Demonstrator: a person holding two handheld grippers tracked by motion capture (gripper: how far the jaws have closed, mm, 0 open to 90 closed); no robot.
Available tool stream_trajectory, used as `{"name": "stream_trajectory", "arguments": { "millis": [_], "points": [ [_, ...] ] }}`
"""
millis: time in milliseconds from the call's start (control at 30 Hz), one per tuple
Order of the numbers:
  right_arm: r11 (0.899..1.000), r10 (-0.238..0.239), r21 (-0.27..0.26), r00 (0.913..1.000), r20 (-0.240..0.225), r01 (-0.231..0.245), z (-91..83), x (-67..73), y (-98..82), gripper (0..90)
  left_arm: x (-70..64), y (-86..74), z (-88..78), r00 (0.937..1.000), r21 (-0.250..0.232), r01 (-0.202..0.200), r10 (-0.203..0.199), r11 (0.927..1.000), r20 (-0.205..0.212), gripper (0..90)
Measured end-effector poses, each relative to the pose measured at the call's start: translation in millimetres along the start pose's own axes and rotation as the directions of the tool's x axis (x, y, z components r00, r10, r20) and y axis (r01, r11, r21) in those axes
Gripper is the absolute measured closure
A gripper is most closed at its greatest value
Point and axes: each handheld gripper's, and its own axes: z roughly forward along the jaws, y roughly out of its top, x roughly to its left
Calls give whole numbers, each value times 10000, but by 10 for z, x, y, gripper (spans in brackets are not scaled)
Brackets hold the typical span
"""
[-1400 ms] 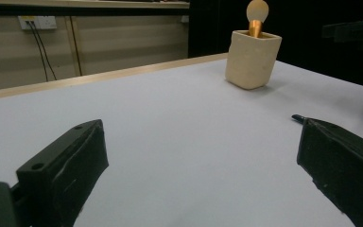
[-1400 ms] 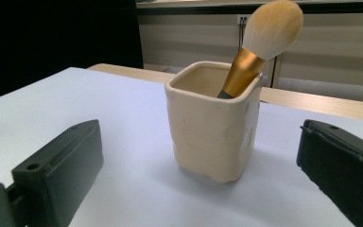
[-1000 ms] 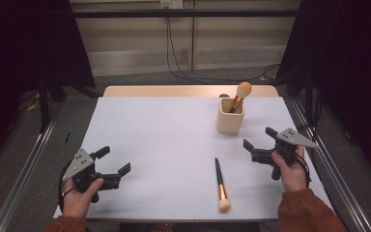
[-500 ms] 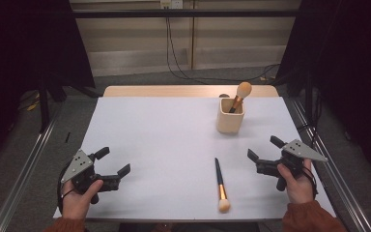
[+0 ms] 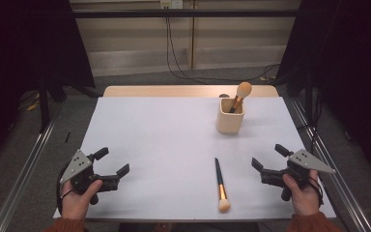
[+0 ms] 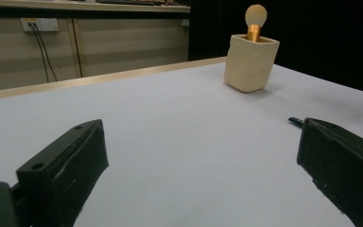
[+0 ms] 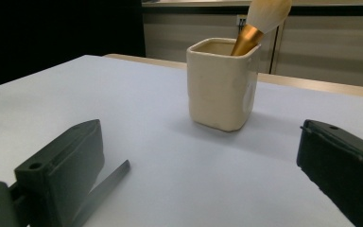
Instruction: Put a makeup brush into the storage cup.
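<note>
— What does the high view give that the gripper views miss?
— The whole loose brush (image 5: 220,184); the left gripper view catches just its black tip (image 6: 295,121).
— Which way does it lie?
— Handle to 12 o'clock, pale bristles to 6, on the tabletop (image 5: 164,140), between the left hand-held gripper (image 5: 112,163) and right hand-held gripper (image 5: 267,157).
— Jaws?
— Both spread, empty.
— Looks?
— Black handle, gold ferrule; maybe a makeup brush.

Black cables (image 5: 178,53) — wall socket (image 5: 170,4)
</note>
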Motion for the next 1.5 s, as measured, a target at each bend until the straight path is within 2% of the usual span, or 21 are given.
{"name": "stream_trajectory", "arguments": {
  "millis": [133,233,300,500,600,933,1033,1200,1500],
  "points": [
    [10000,-80,-4,10000,25,80,-35,-13,-23,12,6,-7,-27,9999,12,43,-43,10000,-117,24],
    [9999,102,-14,9999,94,-102,-58,-16,-48,13,-2,-5,-45,9999,-25,52,-53,10000,-153,24],
    [10000,-22,19,10000,77,22,-83,-23,-72,12,-13,1,-36,9999,-10,7,-8,10000,-137,24],
    [10000,72,-24,10000,-7,-72,-112,-47,-91,11,-54,9,3,9997,110,-246,246,9996,-7,24],
    [9999,119,-67,9999,-28,-119,-104,-51,-88,11,-45,3,7,9999,99,-151,152,9998,-57,24],
    [9999,104,62,9999,-102,-104,-14,-35,-51,9,9,-6,13,10000,98,-94,94,9999,3,24],
    [9999,12,163,9998,-209,-9,28,-6,-45,9,-6,1,11,10000,41,-20,20,10000,59,24],
    [9997,-123,183,9991,-414,130,80,23,-9,7,-29,11,24,9999,76,-149,149,9999,67,24],
    [9989,-250,385,9973,-693,277,223,77,84,9,-23,33,25,9999,-6,-142,142,9999,68,24]
  ]
}}
